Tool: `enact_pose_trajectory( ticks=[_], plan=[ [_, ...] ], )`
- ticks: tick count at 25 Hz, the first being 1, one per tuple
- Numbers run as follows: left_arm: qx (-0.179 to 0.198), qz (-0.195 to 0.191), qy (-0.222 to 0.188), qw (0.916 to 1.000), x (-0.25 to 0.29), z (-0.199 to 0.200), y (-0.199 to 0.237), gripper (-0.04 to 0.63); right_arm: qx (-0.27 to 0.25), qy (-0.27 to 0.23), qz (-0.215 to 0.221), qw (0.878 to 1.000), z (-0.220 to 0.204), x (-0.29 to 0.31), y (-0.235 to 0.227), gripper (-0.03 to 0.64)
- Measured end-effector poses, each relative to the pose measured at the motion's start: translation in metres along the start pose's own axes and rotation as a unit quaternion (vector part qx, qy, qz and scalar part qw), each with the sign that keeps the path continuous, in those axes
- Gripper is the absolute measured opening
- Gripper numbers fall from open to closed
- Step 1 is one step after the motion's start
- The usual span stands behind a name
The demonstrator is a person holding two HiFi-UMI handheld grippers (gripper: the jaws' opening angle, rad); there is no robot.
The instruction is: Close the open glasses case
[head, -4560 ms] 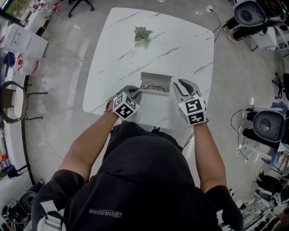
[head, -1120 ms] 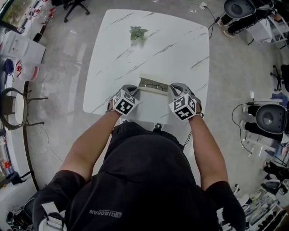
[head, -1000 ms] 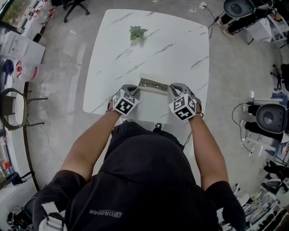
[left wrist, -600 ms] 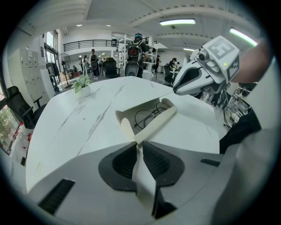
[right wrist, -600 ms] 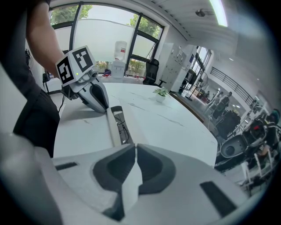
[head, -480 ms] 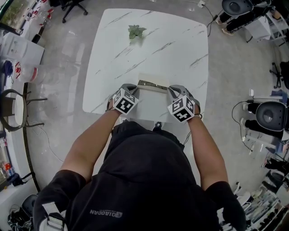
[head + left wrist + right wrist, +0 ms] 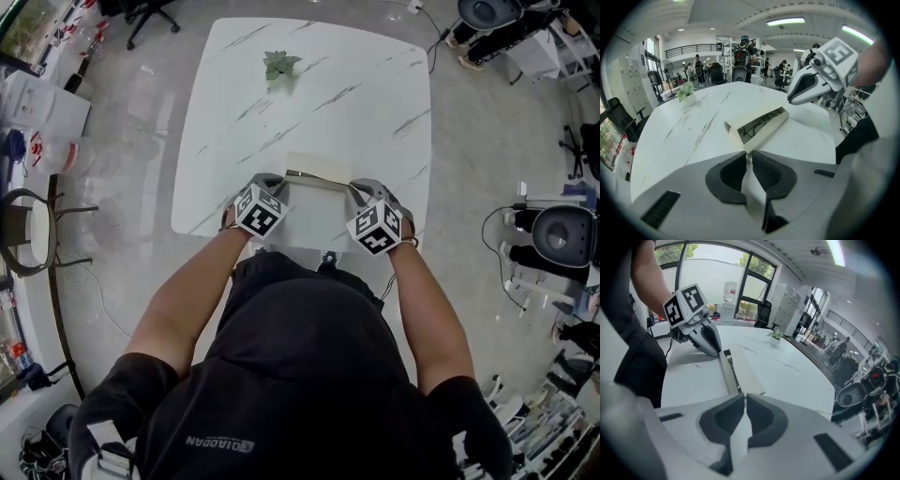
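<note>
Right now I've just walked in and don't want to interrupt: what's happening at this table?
A person is folding a white glasses case shut on the table with two handheld grippers. The left gripper has its jaws closing on one end of the lid; the right gripper pinches the other. The case gapes slightly, glasses visible inside.

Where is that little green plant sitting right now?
In the head view the small green plant stands near the far edge of the white marble table, left of centre, well beyond the glasses case that lies close to the person.
</note>
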State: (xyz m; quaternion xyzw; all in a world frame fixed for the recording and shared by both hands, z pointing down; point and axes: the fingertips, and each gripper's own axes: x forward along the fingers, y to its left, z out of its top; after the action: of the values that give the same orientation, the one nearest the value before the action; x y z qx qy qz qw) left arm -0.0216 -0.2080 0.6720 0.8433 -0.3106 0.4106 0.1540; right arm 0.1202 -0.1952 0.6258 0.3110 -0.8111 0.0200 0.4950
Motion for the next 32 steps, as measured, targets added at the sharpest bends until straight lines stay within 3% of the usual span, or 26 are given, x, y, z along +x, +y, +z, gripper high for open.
enact_pose_trajectory(
  ticks=[32],
  plan=[
    [0.000, 0.002, -0.002, 1.0000, 0.001, 0.000, -0.001, 0.037, -0.002, 0.023, 0.014, 1.000, -0.018, 0.018, 0.014, 0.014]
  ],
)
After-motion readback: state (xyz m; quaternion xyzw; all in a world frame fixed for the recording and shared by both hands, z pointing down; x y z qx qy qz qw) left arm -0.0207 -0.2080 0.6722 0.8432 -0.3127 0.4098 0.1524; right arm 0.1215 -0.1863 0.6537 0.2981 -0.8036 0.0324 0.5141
